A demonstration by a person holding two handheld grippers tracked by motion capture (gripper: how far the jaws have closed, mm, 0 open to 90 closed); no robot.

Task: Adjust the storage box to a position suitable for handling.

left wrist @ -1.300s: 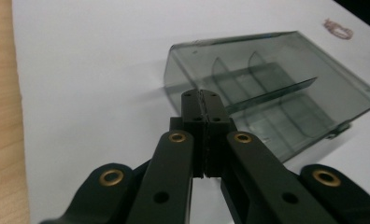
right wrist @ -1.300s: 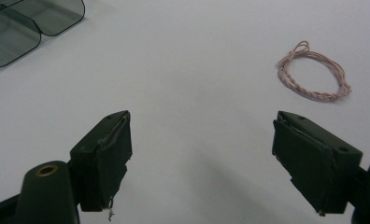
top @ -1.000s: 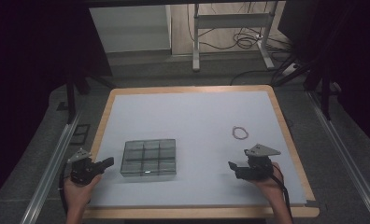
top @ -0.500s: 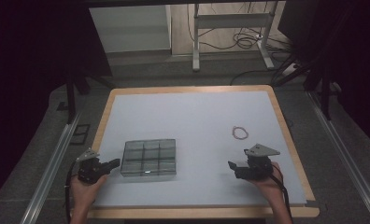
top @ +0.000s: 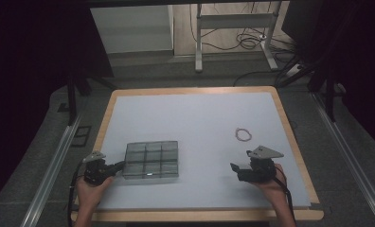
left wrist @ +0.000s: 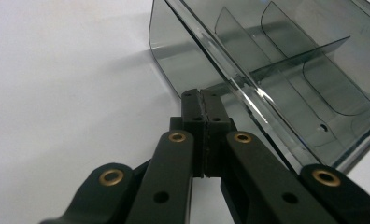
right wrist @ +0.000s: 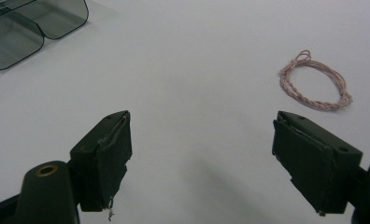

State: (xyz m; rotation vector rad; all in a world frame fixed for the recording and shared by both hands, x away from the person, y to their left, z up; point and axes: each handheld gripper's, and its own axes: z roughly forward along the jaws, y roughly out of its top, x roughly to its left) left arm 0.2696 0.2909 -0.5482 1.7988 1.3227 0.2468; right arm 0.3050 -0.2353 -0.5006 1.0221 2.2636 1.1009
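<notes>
A smoky clear plastic organiser box [top: 151,160] with several compartments lies on the white table [top: 190,118], front left. My left gripper [top: 119,165] is shut, and its tips rest at the box's left wall. In the left gripper view the two jaws [left wrist: 202,95] are pressed together against the box's [left wrist: 286,70] rim, with nothing between them. My right gripper [top: 237,170] is held near the front right and is open and empty [right wrist: 202,140]. A pinkish twisted loop of cord [top: 243,134] lies just beyond it [right wrist: 316,81].
The white top has a wooden rim [top: 190,89]. Metal rails [top: 53,165] run along both sides of the table. A desk frame and cables [top: 242,42] stand on the floor behind. A corner of the box [right wrist: 33,23] appears in the right gripper view.
My left gripper has moved right across the table until its tips reached the box's left wall. The right gripper has stayed still.
</notes>
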